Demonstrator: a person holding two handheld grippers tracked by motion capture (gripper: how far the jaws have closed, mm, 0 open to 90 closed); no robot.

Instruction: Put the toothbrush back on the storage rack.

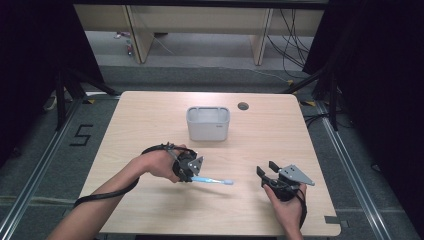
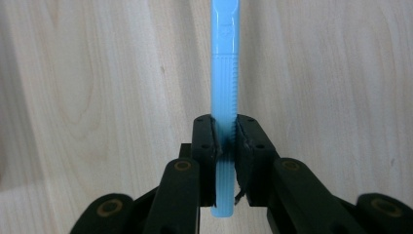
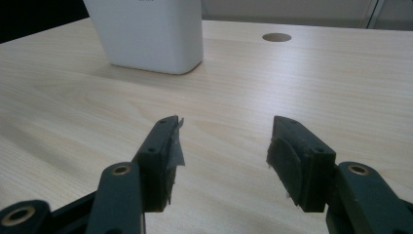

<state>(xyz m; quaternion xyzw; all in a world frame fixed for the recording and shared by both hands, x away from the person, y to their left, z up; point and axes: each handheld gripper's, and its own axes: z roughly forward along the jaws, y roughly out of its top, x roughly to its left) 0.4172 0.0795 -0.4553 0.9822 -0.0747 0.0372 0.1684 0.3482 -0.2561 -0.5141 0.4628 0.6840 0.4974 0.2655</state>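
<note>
A light blue toothbrush [image 1: 215, 180] is held level just above the table, pointing right in the high view. My left gripper [image 1: 189, 176] is shut on its ribbed handle [image 2: 224, 92], with the pads [image 2: 204, 141] pressing from both sides and the handle's end sticking out behind the jaws. My right gripper [image 1: 266, 170] rests near the table's front right, open, with nothing between its fingers [image 3: 165, 151]. A white rectangular bin [image 1: 208, 123] stands upright at the table's middle back, and its lower wall [image 3: 151, 34] appears ahead of the right gripper.
The light wooden table [image 1: 150, 120] has a round cable hole [image 1: 243, 106] behind the bin to the right. Dark curtains and stand legs flank the table. A black cable [image 1: 115, 192] trails from the left gripper along the forearm.
</note>
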